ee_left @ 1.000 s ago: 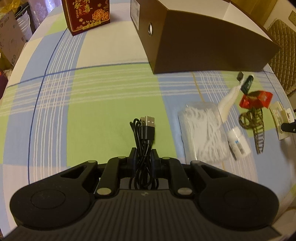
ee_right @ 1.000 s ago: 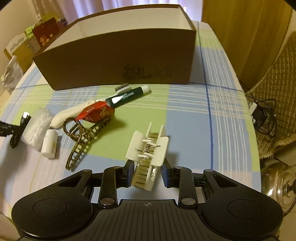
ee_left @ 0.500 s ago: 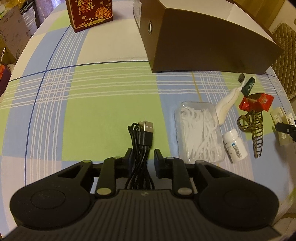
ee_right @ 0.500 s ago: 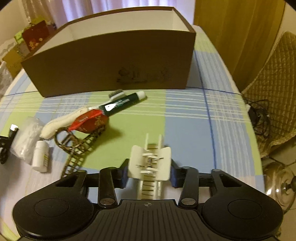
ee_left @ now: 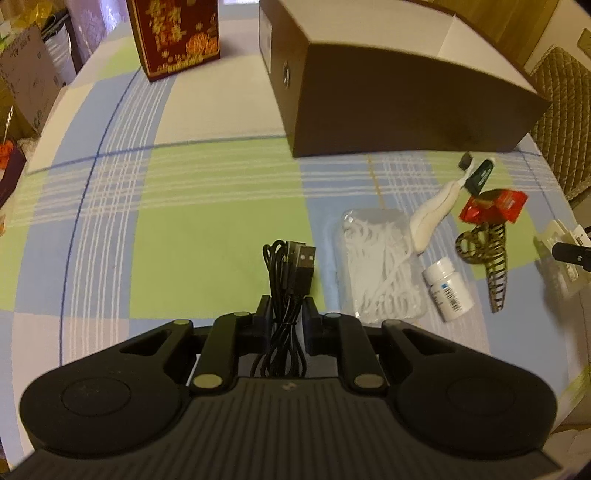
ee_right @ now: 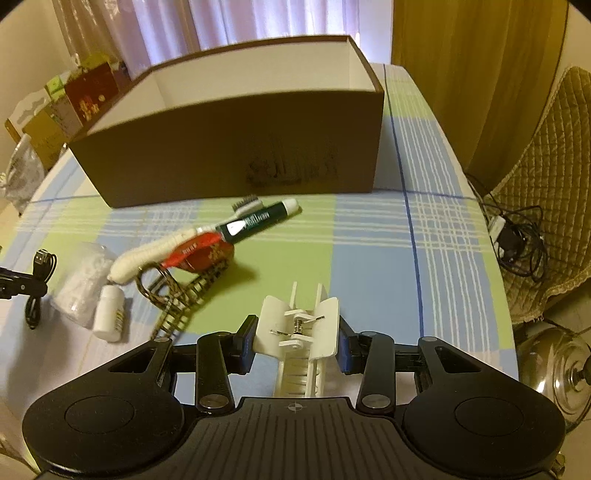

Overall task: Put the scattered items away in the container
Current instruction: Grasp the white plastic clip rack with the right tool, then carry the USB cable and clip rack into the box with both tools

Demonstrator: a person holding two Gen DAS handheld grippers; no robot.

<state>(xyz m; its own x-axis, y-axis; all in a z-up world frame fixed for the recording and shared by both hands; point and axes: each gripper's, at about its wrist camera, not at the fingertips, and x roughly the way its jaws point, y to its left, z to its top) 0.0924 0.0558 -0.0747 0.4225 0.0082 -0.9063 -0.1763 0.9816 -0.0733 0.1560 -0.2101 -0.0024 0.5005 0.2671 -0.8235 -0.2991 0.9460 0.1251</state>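
On the checked cloth (ee_left: 207, 206) we have both hands loaded: our left gripper (ee_left: 286, 312) is clenched on a coiled black cable (ee_left: 290, 269), our right gripper (ee_right: 295, 341) grasps a white hair clip (ee_right: 299, 332). The cable is light and limp — we judge its loose loops will droop, so the mid-bundle hold suits it. The clip is stiff, sprung plastic; squeezing its paddles may spread its teeth. The brown box (ee_right: 236, 147) stands beyond, open-topped. Only the right view shows its white inside — as far as we see, nothing in it yet. The left view alone shows the floss picks (ee_left: 376, 266) and bottle (ee_left: 448, 290) plainly, and the red carton (ee_left: 173, 35).
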